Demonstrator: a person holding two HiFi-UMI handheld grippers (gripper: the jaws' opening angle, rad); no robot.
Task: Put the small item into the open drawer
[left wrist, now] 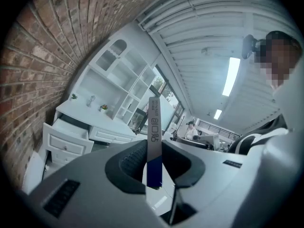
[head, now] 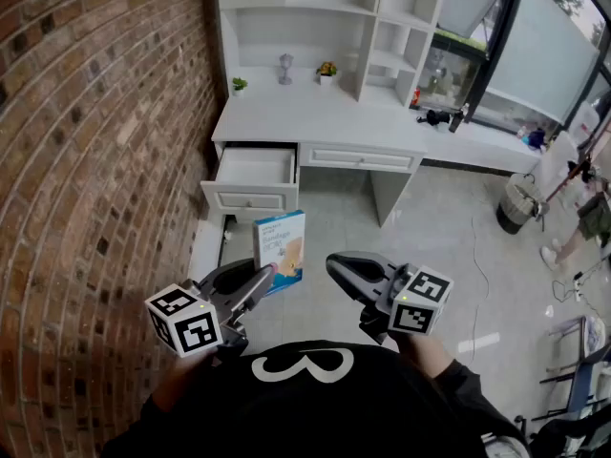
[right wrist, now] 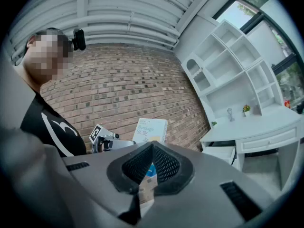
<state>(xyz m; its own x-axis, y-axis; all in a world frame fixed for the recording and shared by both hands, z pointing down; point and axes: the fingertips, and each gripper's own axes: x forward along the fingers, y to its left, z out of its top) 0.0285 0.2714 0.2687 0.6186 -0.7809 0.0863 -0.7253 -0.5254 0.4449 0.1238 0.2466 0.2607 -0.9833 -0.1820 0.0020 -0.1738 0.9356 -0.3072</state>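
A flat white and blue box (head: 280,246) is clamped by its lower edge in my left gripper (head: 271,275), upright above the floor in front of the desk. In the left gripper view the box (left wrist: 153,127) shows edge-on, both pads pressed against it. The open drawer (head: 253,170) juts from the white desk's left end, beyond the box, and looks empty. My right gripper (head: 334,263) hangs to the right of the box, its jaws shut with nothing in them. From the right gripper view the box (right wrist: 151,129) and left gripper (right wrist: 107,139) show in front of the brick wall.
A brick wall (head: 86,160) runs close along the left. The white desk (head: 325,122) carries small plants and a vase, with shelves above. A second, shut drawer (head: 358,157) sits to the right. A bin (head: 520,201) and a person (head: 587,219) stand at far right.
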